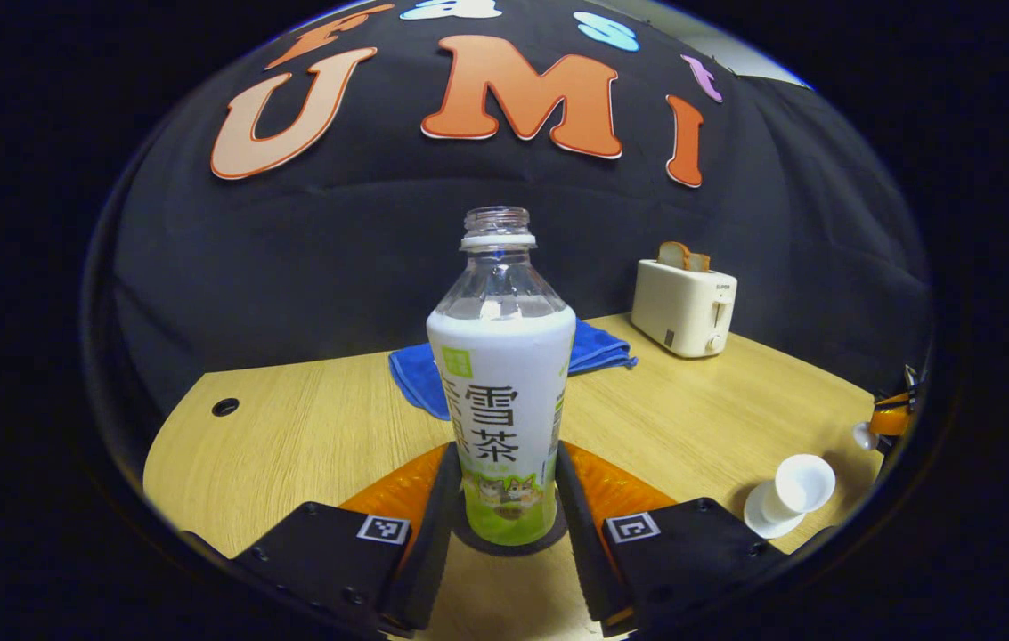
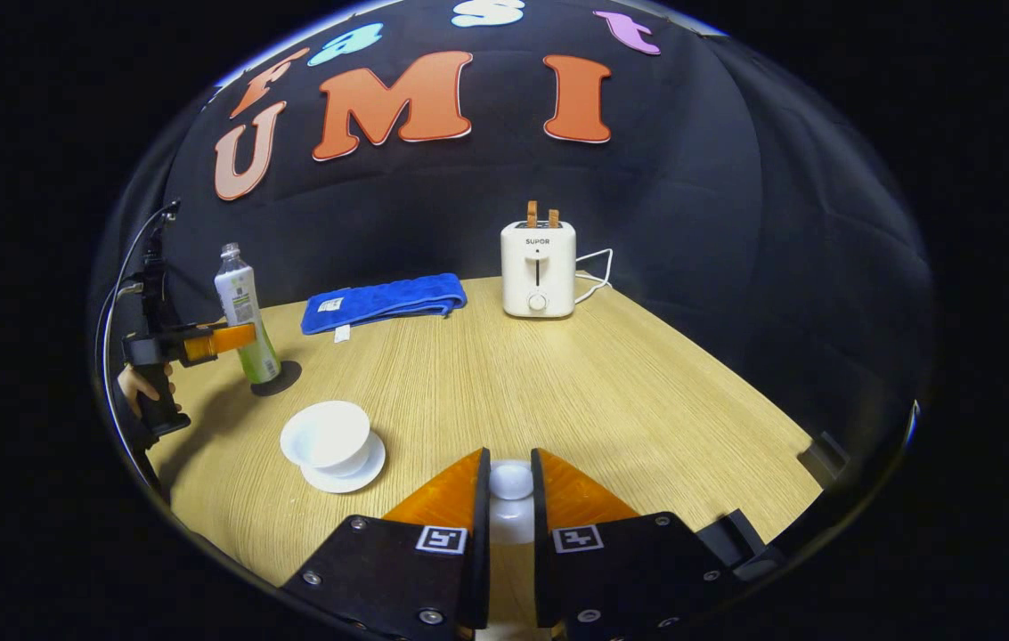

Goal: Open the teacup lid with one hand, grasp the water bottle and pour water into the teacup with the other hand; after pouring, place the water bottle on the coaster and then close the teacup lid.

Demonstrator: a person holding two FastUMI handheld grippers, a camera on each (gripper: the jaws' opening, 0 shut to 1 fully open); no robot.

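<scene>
- Bottle stands upright on the coaster, cap off, water level near the shoulder. Long axis vertical.
- Left gripper has one finger on each side of the bottle's lower body, both flush against the label as far as the left gripper view shows. In the right gripper view the same gripper is at the bottle with a hand on its handle. Judged: bottle just set down, or about to be released.
- Right gripper is closed on the cup lid, gripping it by the knob; lid is off the cup.
- Cup sits open on its saucer, in front of the bottle and slightly to the toaster side; cup and bottle are near but apart. Whether there is water in the cup, cannot tell.
- Key relation for the coming move: cup lies left of and beyond the right gripper, between it and the bottle. Lid must travel left and forward, then come down level over the cup rim.
- Right gripper is the one that must act; left need only let go and back straight away from the bottle.
- Towel and toaster lie behind the bottle toward the wall, well apart from the cup.
</scene>
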